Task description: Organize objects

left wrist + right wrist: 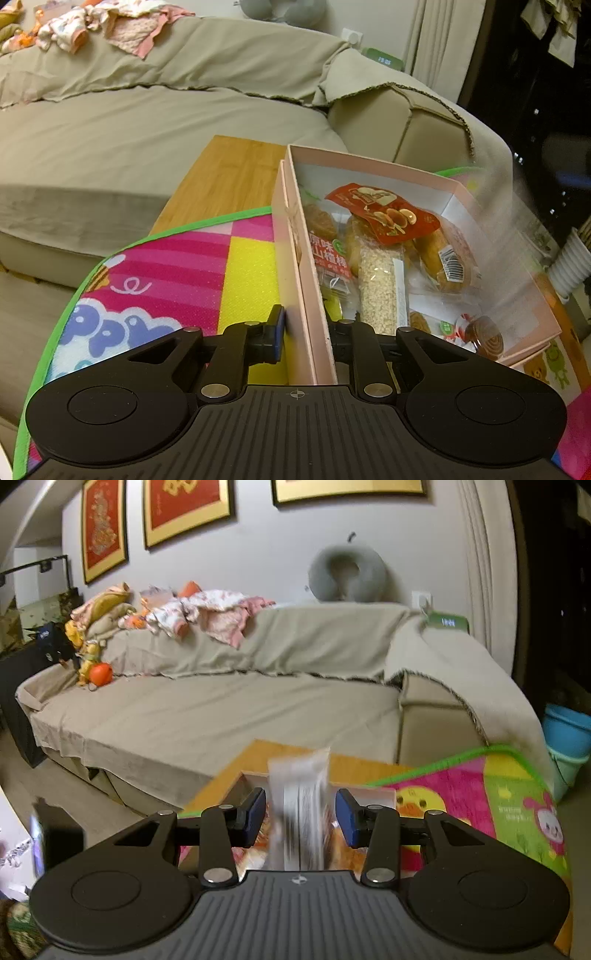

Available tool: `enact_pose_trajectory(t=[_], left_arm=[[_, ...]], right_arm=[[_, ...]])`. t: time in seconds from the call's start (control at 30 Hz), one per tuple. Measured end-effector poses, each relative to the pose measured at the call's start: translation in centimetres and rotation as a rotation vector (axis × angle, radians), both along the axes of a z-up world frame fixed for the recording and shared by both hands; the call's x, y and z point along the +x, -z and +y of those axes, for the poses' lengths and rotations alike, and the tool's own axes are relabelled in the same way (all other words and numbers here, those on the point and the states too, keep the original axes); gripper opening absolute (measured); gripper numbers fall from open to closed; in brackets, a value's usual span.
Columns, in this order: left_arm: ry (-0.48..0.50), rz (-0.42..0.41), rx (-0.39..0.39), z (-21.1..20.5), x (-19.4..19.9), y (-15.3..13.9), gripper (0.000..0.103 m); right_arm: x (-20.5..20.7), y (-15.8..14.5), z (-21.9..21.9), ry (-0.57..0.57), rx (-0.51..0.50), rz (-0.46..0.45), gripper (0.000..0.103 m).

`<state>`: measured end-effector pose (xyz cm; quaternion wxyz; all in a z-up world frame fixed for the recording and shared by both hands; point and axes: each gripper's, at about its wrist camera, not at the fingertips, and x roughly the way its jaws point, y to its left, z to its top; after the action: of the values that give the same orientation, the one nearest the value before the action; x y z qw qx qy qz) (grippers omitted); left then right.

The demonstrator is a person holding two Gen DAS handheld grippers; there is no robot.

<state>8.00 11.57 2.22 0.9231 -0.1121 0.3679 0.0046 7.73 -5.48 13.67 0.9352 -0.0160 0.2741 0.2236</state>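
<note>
A pink cardboard box sits on a colourful play mat on a wooden table. It holds several wrapped snacks: a red packet, a sesame bar, pastries. My left gripper straddles the box's near left wall, one finger outside and one inside; it looks closed on the wall. My right gripper is open above the box. A blurred clear snack wrapper stands between its fingers, not touching either pad.
A beige covered sofa lies just behind the table, with clothes and toys on its back and a grey neck pillow. A blue bucket stands at the right. A white ribbed object sits right of the box.
</note>
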Motion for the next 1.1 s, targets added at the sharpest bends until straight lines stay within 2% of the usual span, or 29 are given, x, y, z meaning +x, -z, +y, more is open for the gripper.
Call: enact_pose_trajectory(t=[0.23, 0.27, 0.37, 0.4, 0.53, 0.6, 0.67, 0.77, 0.8, 0.9, 0.93, 1.03, 1.1], left_arm=[[-0.001, 0.000, -0.001, 0.0, 0.0, 0.0, 0.020], [0.000, 0.000, -0.001, 0.0, 0.0, 0.0, 0.020], [-0.002, 0.001, -0.001, 0.0, 0.0, 0.0, 0.020], [-0.003, 0.003, 0.002, -0.1, 0.0, 0.0, 0.019], [-0.006, 0.016, 0.060, -1.4, 0.7, -0.2, 0.019], [0.008, 0.017, 0.074, -2.5, 2.0, -0.1, 0.019], [0.034, 0.009, 0.067, -3.7, 3.7, -0.1, 0.019], [0.078, -0.039, 0.065, -5.3, 7.0, 0.2, 0.019], [0.087, -0.061, 0.098, -5.8, 8.2, 0.3, 0.022], [0.066, -0.097, 0.221, -6.4, 10.1, 0.4, 0.057], [0.069, -0.102, 0.242, -6.2, 10.4, 0.3, 0.064], [0.057, -0.100, 0.282, -5.7, 10.8, 0.1, 0.070], [0.001, -0.140, 0.288, -5.1, 10.0, -0.4, 0.070]], right_arm=[[-0.2, 2.1, -1.7, 0.031, -0.023, 0.044, 0.051], [-0.3, 2.4, -1.9, 0.034, -0.030, 0.045, 0.056], [-1.6, 3.2, -2.5, 0.028, -0.090, 0.031, 0.081], [-2.3, 3.7, -2.8, 0.018, -0.112, 0.025, 0.085], [-4.8, 7.0, -3.3, -0.050, -0.210, 0.058, 0.085], [-5.3, 9.0, -3.2, -0.045, -0.247, 0.070, 0.081], [-4.6, 10.6, -3.3, 0.004, -0.254, 0.082, 0.074], [-1.9, 11.5, -4.7, 0.104, -0.198, 0.116, 0.072], [-0.9, 11.7, -5.2, 0.136, -0.172, 0.130, 0.072], [1.6, 12.0, -5.7, 0.215, -0.188, 0.089, 0.072], [2.2, 12.1, -5.9, 0.230, -0.191, 0.080, 0.072], [2.9, 12.0, -6.4, 0.238, -0.168, 0.077, 0.075], [2.2, 11.9, -6.6, 0.246, -0.158, 0.058, 0.092]])
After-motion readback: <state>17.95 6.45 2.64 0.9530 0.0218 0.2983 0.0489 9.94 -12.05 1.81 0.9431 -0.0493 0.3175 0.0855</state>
